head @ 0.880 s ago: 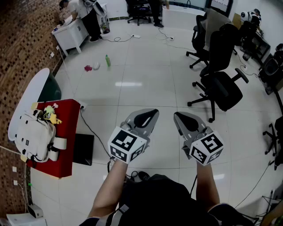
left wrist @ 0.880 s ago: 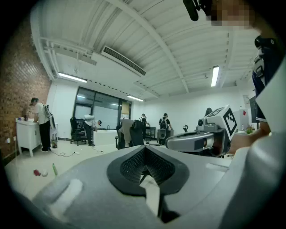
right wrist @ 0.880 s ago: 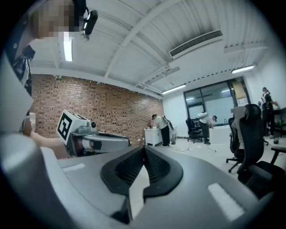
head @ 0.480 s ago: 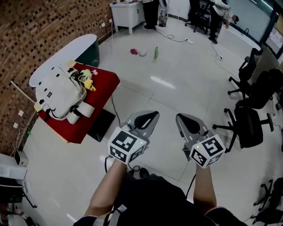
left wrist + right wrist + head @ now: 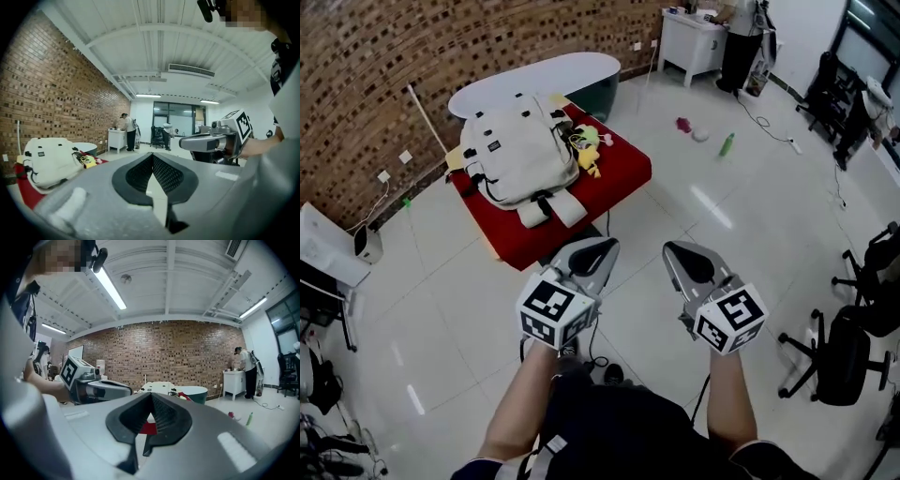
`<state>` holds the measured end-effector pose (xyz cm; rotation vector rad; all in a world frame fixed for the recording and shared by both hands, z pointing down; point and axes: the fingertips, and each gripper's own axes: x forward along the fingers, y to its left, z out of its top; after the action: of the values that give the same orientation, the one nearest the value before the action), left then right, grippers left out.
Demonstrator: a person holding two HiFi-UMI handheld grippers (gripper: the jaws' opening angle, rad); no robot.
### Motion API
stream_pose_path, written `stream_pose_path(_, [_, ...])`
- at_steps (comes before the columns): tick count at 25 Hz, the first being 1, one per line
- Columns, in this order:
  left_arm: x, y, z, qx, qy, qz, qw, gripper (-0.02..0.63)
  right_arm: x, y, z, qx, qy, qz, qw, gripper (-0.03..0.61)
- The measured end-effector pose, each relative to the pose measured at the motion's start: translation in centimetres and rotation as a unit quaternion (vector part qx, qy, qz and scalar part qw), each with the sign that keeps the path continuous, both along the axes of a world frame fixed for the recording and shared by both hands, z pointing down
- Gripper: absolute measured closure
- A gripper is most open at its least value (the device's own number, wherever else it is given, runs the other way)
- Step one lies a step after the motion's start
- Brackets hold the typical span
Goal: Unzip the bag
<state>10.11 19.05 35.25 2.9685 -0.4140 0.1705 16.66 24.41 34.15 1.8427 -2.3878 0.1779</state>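
Head view: white bag [image 5: 517,150] lay flat on the red table [image 5: 623,176], upper centre-left of frame, next to the brick wall [image 5: 412,56]. A yellow toy [image 5: 589,164] sat just beside the bag's right edge. Left claw [image 5: 602,246] and right claw [image 5: 671,251] were side by side at lower centre, over the floor [image 5: 703,211], well apart from the bag. Left gripper view: jaws fully together, nothing between them, bag at left edge. Right gripper view: jaws together too, empty, bag far behind the tips at centre frame.
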Motion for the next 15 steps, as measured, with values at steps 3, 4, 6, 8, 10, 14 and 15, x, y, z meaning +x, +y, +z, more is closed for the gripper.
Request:
stream_pose_path(3, [-3.2,-3.6,0.9,-0.002,-0.004,-0.043,0.9991,0.612,-2.5,-3.9,0.8,-0.007,0.000,-0.038,0.999,0.575])
stream_pose_path(4, [-4.2,-4.9,1.4,0.000,-0.005,-0.053,0.9986,0.612,-3.3,-5.2,1.2,-0.011,0.001,-0.048,0.999,0.574])
stream_pose_path(6, [-6.0,-7.5,2.4,0.001,-0.007,-0.070,0.9975,0.612,-4.7,-7.7,1.8,-0.016,0.003,-0.062,0.998,0.574])
stream_pose_path(8, [-7.5,-9.9,3.1,-0.003,-0.008,-0.079,0.9968,0.612,-5.9,-10.2,2.4,-0.019,0.005,-0.068,0.997,0.574])
stream_pose_path(10, [-8.7,-12.0,3.9,-0.014,-0.013,-0.081,0.9966,0.612,-7.1,-12.6,2.9,-0.024,0.010,-0.074,0.997,0.574])
stream_pose_path(14, [-10.7,-16.1,5.9,-0.031,-0.022,-0.076,0.9964,0.612,-8.9,-17.1,3.3,-0.023,0.023,-0.072,0.997,0.575])
stream_pose_path(15, [-11.1,-17.0,6.3,-0.036,-0.027,-0.073,0.9963,0.612,-9.3,-18.2,3.2,-0.021,0.025,-0.070,0.997,0.575])
